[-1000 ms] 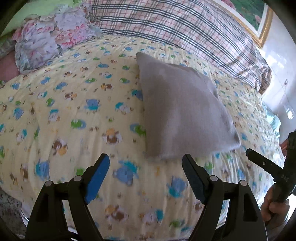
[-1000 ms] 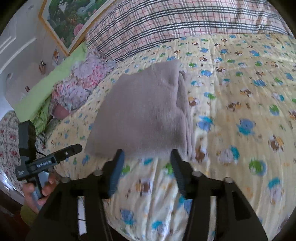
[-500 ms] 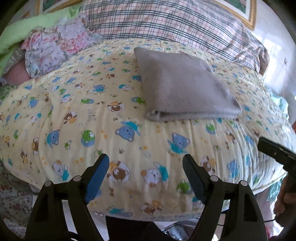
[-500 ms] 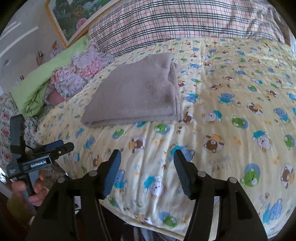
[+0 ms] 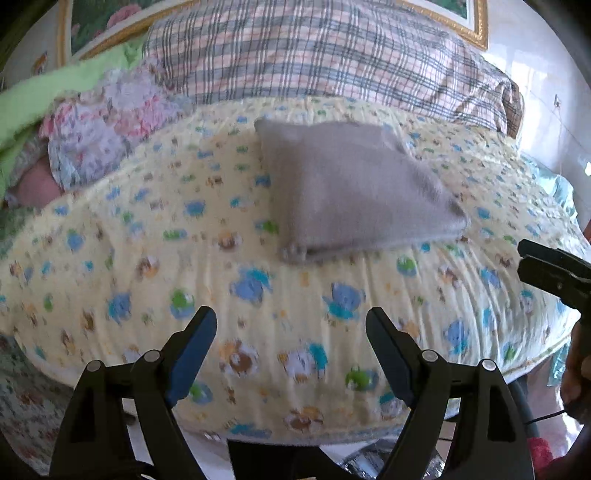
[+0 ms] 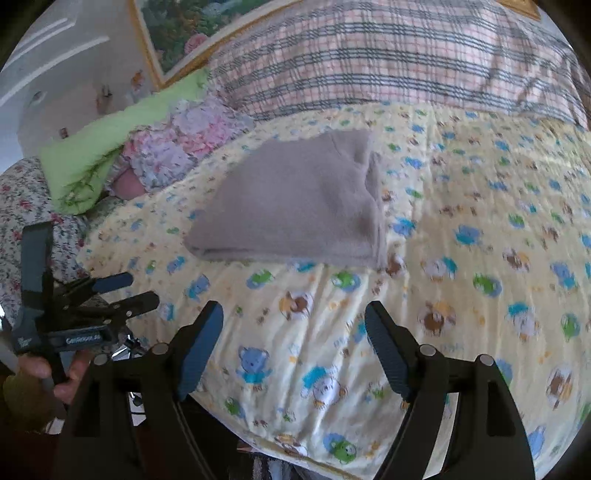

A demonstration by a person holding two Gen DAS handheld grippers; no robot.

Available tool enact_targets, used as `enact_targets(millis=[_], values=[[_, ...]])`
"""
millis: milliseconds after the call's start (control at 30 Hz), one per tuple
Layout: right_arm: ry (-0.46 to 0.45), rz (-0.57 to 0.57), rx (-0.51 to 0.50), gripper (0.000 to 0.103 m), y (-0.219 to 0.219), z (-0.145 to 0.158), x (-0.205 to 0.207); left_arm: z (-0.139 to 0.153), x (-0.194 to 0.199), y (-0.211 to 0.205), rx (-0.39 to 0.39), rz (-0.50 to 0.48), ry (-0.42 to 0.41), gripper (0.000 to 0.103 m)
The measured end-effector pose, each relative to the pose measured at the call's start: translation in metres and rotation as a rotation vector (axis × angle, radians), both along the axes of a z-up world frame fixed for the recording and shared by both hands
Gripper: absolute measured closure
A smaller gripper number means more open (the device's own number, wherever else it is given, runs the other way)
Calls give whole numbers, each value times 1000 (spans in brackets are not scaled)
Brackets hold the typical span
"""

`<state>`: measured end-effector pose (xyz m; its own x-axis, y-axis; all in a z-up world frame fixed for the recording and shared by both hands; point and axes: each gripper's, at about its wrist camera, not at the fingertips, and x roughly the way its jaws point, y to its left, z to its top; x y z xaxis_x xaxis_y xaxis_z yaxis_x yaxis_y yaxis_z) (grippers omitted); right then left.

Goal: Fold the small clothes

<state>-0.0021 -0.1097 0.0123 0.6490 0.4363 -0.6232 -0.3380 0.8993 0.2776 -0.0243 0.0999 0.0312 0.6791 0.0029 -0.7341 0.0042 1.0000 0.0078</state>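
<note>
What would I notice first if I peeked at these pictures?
First, the folded grey cloth, lying in the middle of the yellow bedspread with its cartoon animals. Behind it stretches a big checked pillow. Up close, the left gripper and right gripper hang open and empty.

**A sunlit bedroom around a patterned bed**

A yellow quilt (image 5: 155, 266) printed with cartoon bears is covering the bed, and daylight is falling brightly across its right side. A plaid blanket (image 6: 406, 55) is lying along the far edge. A green pillow (image 6: 96, 147) and a floral cloth (image 6: 177, 147) are resting at the left. A gold-framed painting (image 6: 177, 33) is hanging on the pale wall (image 6: 55, 81) behind, beside white panelling
</note>
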Motion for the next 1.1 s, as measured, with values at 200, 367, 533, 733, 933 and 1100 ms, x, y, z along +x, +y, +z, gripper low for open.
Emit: enact_targets(millis=[200,367,533,733,933,1100], values=[[-80,38,-42,13,3,24,10,20,22,-1,39,-19,-52,17],[-79,55,-58,12,6,21,31,15,41,-3,40,-22,-41,17],[-54,53,-60,11,10,10,53,4,51,-8,53,5,-53,17],[-37,56,-69,11,22,-2,73,-6,68,-7,28,56,-56,17],[-23,52,-67,11,28,-7,84,-11,77,-6,27,60,-49,17],[-4,46,-55,11,31,-11,94,-15,87,-4,16,65,-16,16]])
